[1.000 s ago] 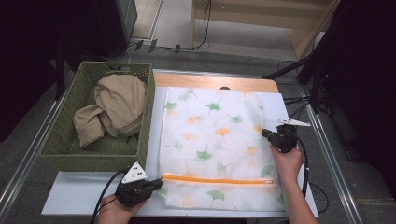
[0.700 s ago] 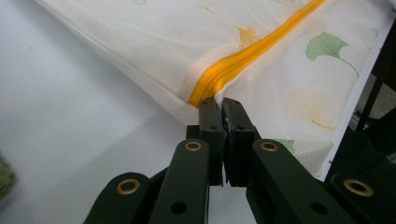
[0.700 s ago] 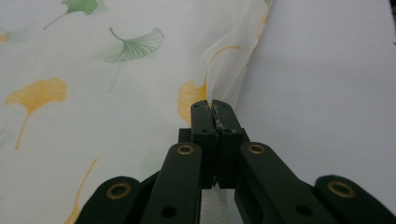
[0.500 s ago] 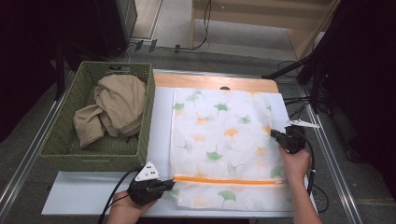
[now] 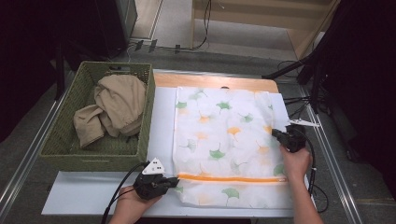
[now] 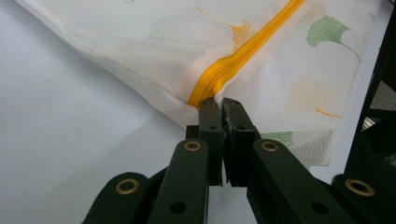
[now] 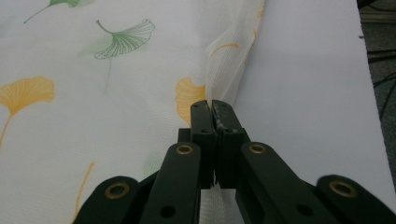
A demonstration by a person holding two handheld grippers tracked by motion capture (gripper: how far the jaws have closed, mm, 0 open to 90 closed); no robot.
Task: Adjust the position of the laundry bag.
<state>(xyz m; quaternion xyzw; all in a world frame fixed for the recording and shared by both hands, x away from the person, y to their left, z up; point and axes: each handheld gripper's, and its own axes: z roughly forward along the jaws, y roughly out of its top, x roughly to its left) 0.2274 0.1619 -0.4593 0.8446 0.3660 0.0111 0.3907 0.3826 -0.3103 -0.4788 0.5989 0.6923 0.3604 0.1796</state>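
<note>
Worktop (image 5: 93, 196): white, wicker basket (image 5: 65, 140) at left
Left gripper (image 5: 173, 180): jaws clamp laundry bag (image 5: 224, 140) zipper end
Right gripper (image 5: 274, 134): jaws pinch bag's right edge

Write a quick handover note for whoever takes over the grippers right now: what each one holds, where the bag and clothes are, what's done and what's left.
Left gripper: jaws shut on the bag at its near left edge, right at the end of the orange zipper.
Right gripper: jaws shut on the bag's right edge, about halfway up.
The bag lies flat on the white table, zipper looking closed, running along its near side.
The beige clothes sit in the green basket left of the bag.
Done: bag laid out and gripped at two edges.
Left, probably: open the zipper and load the clothes.
</note>
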